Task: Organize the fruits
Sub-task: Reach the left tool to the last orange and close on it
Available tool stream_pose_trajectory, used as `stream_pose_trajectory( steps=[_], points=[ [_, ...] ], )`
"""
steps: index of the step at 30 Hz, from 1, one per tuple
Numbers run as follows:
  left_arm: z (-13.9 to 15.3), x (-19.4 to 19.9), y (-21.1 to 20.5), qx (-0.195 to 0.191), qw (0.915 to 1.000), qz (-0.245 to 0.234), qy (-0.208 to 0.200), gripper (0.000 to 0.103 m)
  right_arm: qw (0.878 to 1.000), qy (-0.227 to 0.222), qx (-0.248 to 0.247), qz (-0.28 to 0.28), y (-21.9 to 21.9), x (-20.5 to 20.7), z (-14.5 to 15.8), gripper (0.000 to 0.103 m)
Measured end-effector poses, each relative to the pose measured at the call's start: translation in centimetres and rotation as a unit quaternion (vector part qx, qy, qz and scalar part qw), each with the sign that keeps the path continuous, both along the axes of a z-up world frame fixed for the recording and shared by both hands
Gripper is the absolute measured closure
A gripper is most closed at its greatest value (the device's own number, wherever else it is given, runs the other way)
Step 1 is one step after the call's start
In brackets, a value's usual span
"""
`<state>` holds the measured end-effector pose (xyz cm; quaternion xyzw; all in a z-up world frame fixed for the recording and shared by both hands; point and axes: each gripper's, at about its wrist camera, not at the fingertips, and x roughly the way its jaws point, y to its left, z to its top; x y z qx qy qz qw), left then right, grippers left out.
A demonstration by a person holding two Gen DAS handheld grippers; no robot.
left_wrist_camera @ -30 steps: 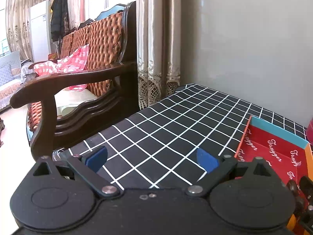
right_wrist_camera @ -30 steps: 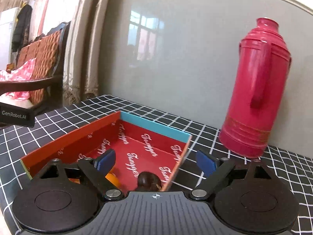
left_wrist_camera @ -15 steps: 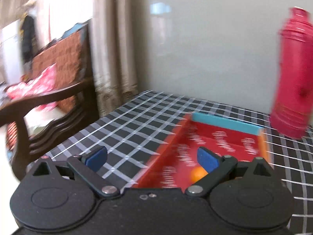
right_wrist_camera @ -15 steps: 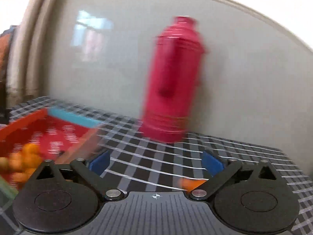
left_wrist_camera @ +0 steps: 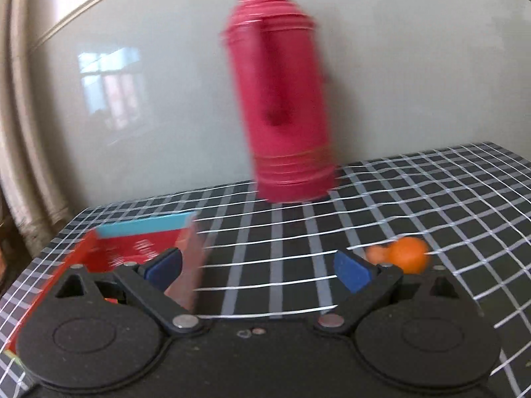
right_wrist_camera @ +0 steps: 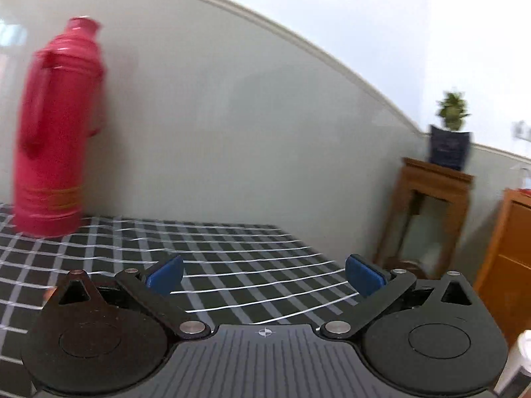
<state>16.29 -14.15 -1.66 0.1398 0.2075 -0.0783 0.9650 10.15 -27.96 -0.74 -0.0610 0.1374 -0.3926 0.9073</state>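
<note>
- An orange fruit (left_wrist_camera: pixel 407 254) is lying loose on the checked tablecloth (left_wrist_camera: pixel 272 248) in the left wrist view, just off the right fingertip of the left gripper (left_wrist_camera: pixel 258 268), with a paler orange smear beside it that motion blur is making impossible to read.
- The left gripper's jaws are standing wide apart with nothing between the blue pads (left_wrist_camera: pixel 351 269); the right gripper (right_wrist_camera: pixel 264 275) is likewise gaping, its jaws having just been opening, and only bare cloth is showing between them.
- The red box (left_wrist_camera: pixel 99 258), trimmed in blue at its far wall, is sitting at the left of the cloth, well apart from the loose fruit; its contents are hidden behind the left gripper.
- Judging by its look, the fruit is small, round, light and soft-skinned, likely to roll at a nudge and to bruise under a hard squeeze; taking it across its widest middle with a gentle close seems the safest hold.
- A tall red thermos (left_wrist_camera: pixel 282 99) is standing upright at the back against the wall, behind the open stretch between box and fruit, and looks easy to knock over on a high swing.
- In the right wrist view a wooden stand (right_wrist_camera: pixel 428 215) bearing a potted plant (right_wrist_camera: pixel 451 132) is rising beyond the table's far edge, well clear of the work.
- Nothing is lying between the fruit and the box but the box's near wall, which the fruit would have to clear.
</note>
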Motion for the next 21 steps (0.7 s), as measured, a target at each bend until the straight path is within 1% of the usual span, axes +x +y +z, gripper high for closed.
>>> stream_pose_trajectory(
  steps=[3,6,8,11,12,13,14,16,21],
  points=[
    [-0.8,-0.2,-2.9,0.012,0.9995,-0.028,-0.002,0.011,1.0,-0.007,-0.01,-0.027,-1.7,-0.7,0.2,0.0],
    [-1.6,-0.4,-5.7,0.022,0.9985,-0.05,-0.002,0.013,0.999,-0.009,-0.007,-0.04,-3.1,-1.8,0.4,0.0],
    [-2.2,-0.6,-7.2,0.037,0.9978,-0.054,-0.012,0.013,0.999,-0.014,0.003,-0.04,-4.1,-2.4,0.5,0.0],
    [-3.1,-0.9,-9.2,0.064,0.9965,-0.046,-0.027,0.014,0.999,-0.018,0.012,-0.033,-5.1,-3.2,0.5,0.0],
    [-3.2,-0.9,-9.4,0.068,0.9963,-0.047,-0.025,0.015,0.999,-0.019,0.014,-0.031,-5.4,-3.3,0.5,0.0],
    [-3.3,-0.5,-9.7,0.069,0.9963,-0.048,-0.02,0.018,0.999,-0.018,0.016,-0.031,-5.7,-3.4,0.5,0.0],
    [-3.5,-0.3,-10.1,0.069,0.9962,-0.05,-0.015,0.024,0.999,-0.018,0.017,-0.032,-5.7,-3.5,0.6,0.0],
    [-3.9,0.3,-10.7,0.071,0.9961,-0.052,-0.003,0.028,0.999,-0.018,0.019,-0.037,-6.0,-3.6,0.5,0.0],
    [-4.3,1.1,-11.2,0.069,0.9964,-0.048,0.009,0.029,0.997,-0.023,-0.001,-0.069,-6.0,-4.1,0.6,0.0]
  ],
)
